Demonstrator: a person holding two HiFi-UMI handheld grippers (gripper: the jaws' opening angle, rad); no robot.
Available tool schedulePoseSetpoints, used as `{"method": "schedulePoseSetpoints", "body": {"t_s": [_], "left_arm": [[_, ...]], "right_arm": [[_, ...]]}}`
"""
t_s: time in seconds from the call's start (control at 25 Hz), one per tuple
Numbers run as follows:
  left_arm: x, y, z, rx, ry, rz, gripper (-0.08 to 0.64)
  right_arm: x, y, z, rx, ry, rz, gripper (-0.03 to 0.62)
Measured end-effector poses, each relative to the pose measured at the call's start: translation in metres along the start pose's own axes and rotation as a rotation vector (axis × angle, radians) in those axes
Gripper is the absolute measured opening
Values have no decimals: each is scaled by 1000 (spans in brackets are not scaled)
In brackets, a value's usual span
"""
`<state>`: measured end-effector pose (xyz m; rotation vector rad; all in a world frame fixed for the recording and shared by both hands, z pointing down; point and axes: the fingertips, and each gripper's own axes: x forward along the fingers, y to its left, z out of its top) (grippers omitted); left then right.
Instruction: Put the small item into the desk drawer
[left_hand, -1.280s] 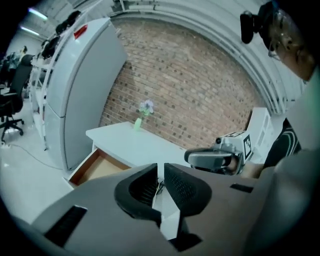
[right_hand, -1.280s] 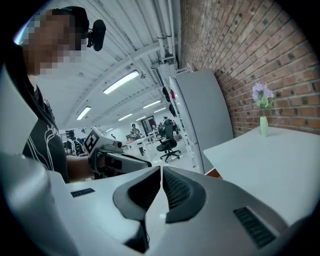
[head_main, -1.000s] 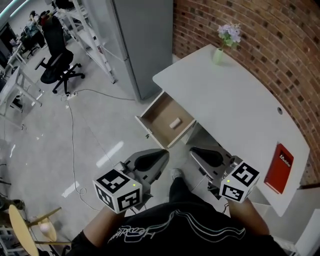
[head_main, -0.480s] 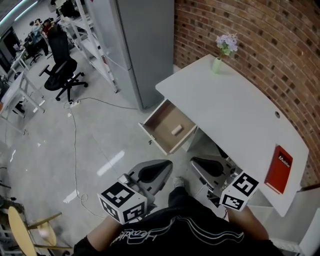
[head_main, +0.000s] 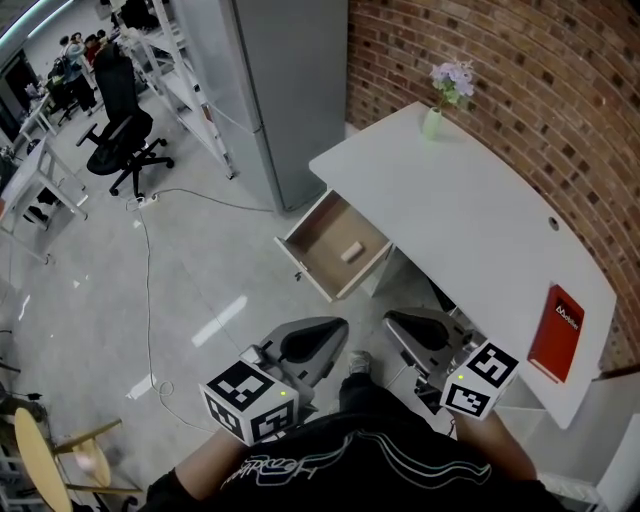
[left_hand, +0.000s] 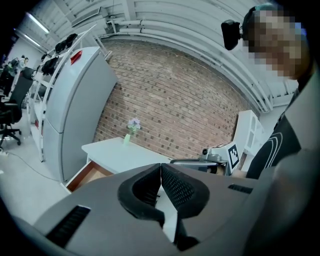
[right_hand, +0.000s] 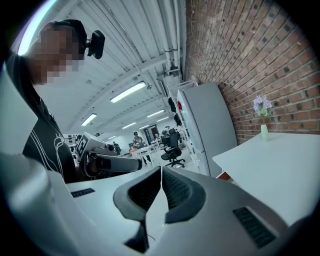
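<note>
The item (head_main: 351, 252) lies in the open drawer (head_main: 312, 222) at frame center, so placing looks done. Left gripper (head_main: 338, 324) and right gripper (head_main: 391, 318), lower down, have jaws together and empty; next maybe push the drawer shut

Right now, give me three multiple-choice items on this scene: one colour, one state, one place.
1. The book on the desk is:
A blue
B red
C green

2. The left tool has its jaws:
A wide apart
B shut, empty
C shut on the book

3. The small item lies:
A on the desk
B in the left tool
C in the open drawer

Answers:
1 B: the head view shows a red cover.
2 B: the left gripper view shows the pads meeting with nothing between them.
3 C: it rests on the drawer's floor.
</note>
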<state>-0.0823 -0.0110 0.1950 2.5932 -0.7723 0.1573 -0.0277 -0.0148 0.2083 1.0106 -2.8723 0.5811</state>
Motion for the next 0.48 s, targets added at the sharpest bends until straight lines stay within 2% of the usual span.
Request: {"method": "schedulePoseSetpoints", "body": {"t_s": [0.48], "left_arm": [[6, -2, -5, 11, 20, 24, 23]], "right_arm": [[-3, -5, -5, 13, 4, 8, 41]]}}
